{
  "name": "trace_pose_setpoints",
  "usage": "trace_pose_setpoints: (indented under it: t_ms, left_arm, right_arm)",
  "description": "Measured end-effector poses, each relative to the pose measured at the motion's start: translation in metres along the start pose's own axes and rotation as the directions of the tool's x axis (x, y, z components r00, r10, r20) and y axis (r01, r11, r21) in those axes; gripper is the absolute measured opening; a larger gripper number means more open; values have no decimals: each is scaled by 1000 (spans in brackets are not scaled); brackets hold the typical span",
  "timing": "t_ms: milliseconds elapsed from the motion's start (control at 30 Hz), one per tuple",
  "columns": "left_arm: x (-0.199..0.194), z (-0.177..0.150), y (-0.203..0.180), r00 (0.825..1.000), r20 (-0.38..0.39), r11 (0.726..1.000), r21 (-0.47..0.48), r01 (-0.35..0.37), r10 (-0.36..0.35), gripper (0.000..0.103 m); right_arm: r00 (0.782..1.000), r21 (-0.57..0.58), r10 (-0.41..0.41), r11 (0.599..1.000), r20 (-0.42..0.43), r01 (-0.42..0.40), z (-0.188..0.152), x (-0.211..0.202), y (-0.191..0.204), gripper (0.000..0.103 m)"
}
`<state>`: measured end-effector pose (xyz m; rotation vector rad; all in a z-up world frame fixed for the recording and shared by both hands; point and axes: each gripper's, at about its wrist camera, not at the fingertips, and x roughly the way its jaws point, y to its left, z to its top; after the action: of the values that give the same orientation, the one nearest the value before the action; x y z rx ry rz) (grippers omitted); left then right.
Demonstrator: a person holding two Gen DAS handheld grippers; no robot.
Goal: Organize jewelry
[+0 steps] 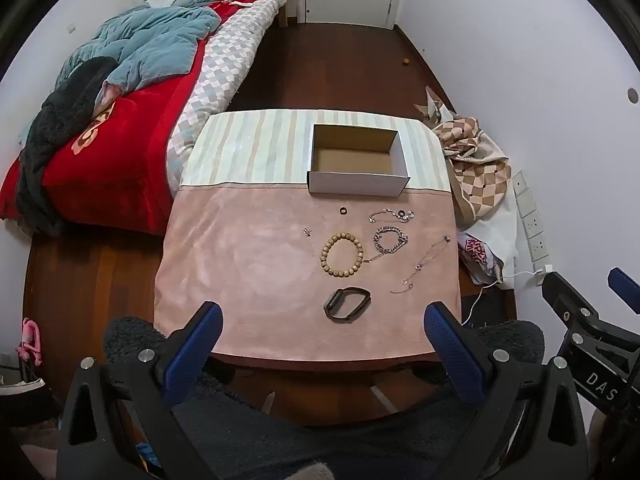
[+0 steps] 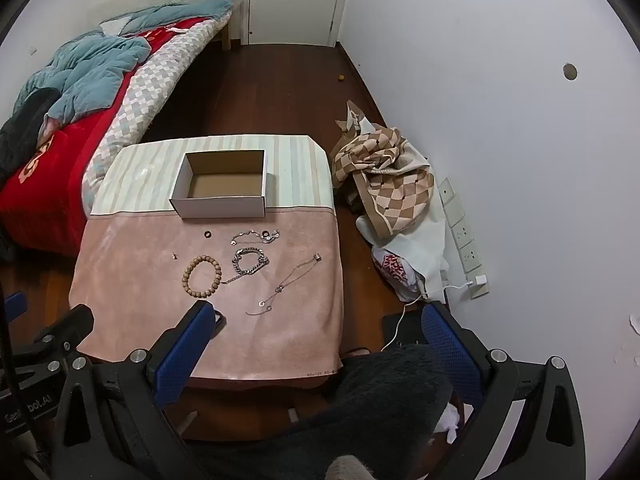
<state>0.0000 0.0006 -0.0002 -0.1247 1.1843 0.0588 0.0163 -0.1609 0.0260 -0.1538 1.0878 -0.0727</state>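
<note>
1. My left tongs [image 1: 323, 322] hang spread wide over the near edge of the table [image 1: 248, 280], holding nothing.
2. My right tongs [image 2: 316, 322] are spread wide too — empty, off the table's near right corner.
3. The box [image 1: 358, 178] sits open at the far side.
4. Between box and me lie the jewelry pieces: bead bracelet [image 1: 341, 254], black band [image 1: 347, 305], chain bracelet [image 1: 390, 238], thin necklace [image 1: 424, 264], a second chain [image 1: 392, 214], small ring [image 1: 343, 211] — all outside the box.
</note>
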Motion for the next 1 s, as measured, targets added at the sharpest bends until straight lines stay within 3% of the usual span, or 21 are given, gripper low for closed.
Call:
trace_pose_setpoints:
  t_ms: [1000]
  left_arm:
    - [-10,7,-4,1000,9,1000,6,-21,21,103]
  right_arm:
    - [999,8,12,1000,-37,-11,-6,-3,0,103]
